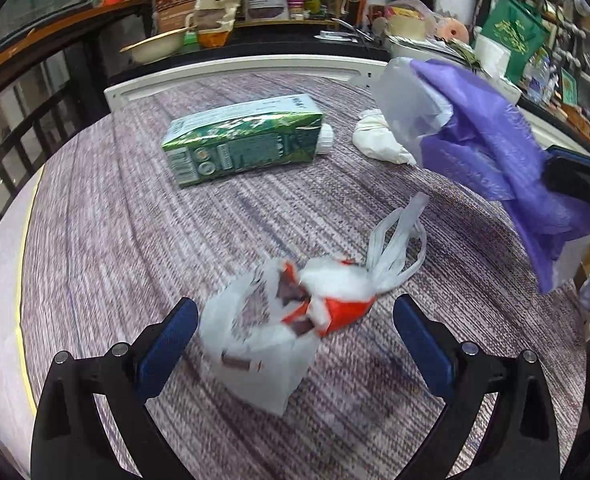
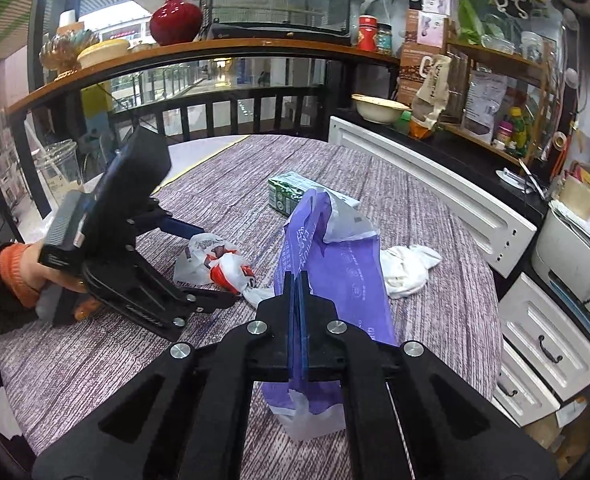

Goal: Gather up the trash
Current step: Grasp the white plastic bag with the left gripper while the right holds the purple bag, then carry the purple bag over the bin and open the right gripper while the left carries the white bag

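The right gripper (image 2: pixel 298 280) is clamping the purple bag (image 2: pixel 335 276), hanging lengthwise above the table (image 2: pixel 95 360). The left gripper (image 1: pixel 295 312) is gaping around the white bag (image 1: pixel 271 344); only the right view shows the hand (image 2: pixel 35 272).

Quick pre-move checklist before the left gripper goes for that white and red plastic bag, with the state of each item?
1. Right gripper shut on the purple bag: ok.
2. Purple bag's mouth open to receive trash: cannot tell; it hangs crumpled.
3. Left gripper open: ok, jaws stand wide.
4. White and red plastic bag between the left fingers: ok, not yet pinched.
5. Green carton clear of the path: ok, it lies farther back on the table.
6. White crumpled wad collected: not ok, it lies beside the carton.
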Demonstrator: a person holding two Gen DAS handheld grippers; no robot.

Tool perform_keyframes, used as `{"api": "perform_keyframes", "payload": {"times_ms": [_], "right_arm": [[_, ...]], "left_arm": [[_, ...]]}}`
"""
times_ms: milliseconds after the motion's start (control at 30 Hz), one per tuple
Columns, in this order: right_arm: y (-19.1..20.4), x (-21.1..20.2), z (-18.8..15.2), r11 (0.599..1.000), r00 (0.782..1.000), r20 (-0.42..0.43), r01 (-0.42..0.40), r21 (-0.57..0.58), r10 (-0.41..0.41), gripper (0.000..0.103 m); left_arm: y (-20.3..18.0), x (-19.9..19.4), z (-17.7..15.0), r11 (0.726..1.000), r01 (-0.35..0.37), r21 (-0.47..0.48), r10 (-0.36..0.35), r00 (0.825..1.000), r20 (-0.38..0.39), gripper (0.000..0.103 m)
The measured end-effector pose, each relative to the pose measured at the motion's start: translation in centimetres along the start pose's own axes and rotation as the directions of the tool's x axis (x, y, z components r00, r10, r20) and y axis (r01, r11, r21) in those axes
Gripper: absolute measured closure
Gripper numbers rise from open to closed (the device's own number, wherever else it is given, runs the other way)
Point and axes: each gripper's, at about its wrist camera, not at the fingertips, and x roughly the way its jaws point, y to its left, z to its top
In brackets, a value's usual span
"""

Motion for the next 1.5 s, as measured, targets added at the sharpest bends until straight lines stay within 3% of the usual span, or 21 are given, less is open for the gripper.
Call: {"api": "perform_keyframes", "payload": {"times_ms": [100, 300, 400, 533, 1000, 1300, 1500], "right_arm": [[-0.4, -1.1, -0.4, 1.000, 1.000, 0.024, 0.004, 0.028, -0.005, 0.101], [-0.8, -2.5, -0.9, 0.998, 0.999, 0.048, 0.002, 0.070, -0.006, 0.100], [-1.0, -2.8, -1.3, 0.994, 0.999, 0.046, -0.002, 0.109, -0.003, 0.100], [-0.9, -3.2, -1.9, 0.991, 0.999, 0.052, -0.004, 0.130, -0.002, 0.100], [-0.6, -7.4, -5.2, 0.987, 0.995, 0.083, 0.032, 0.160, -0.046, 0.100], [-0.2, -11.4, -7.8, 0.984, 0.989, 0.117, 0.067, 0.164, -0.087, 0.100], [-1.2, -13.9, -9.8, 0.973, 0.983, 0.134, 0.092, 0.213, -0.123, 0.100]], "left_arm": [[-0.6, 0.5, 0.4, 1.000, -0.002, 0.028, 0.002, 1.000, -0.007, 0.009], [-1.7, 0.4, -0.2, 0.998, 0.030, 0.061, -0.030, 1.000, -0.007, 0.047], [-2.0, -0.1, -0.6, 0.998, 0.032, 0.053, -0.032, 0.999, 0.008, 0.074], [-2.6, -0.8, -1.5, 0.998, 0.038, 0.040, -0.039, 0.999, 0.019, 0.086], [-4.3, -5.5, -4.3, 0.995, 0.040, -0.092, -0.030, 0.994, 0.109, 0.090], [-7.1, -9.5, -5.6, 0.989, 0.078, -0.123, -0.052, 0.978, 0.201, 0.090], [-9.5, -10.3, -6.2, 0.980, 0.139, -0.145, -0.104, 0.968, 0.227, 0.090]]}}
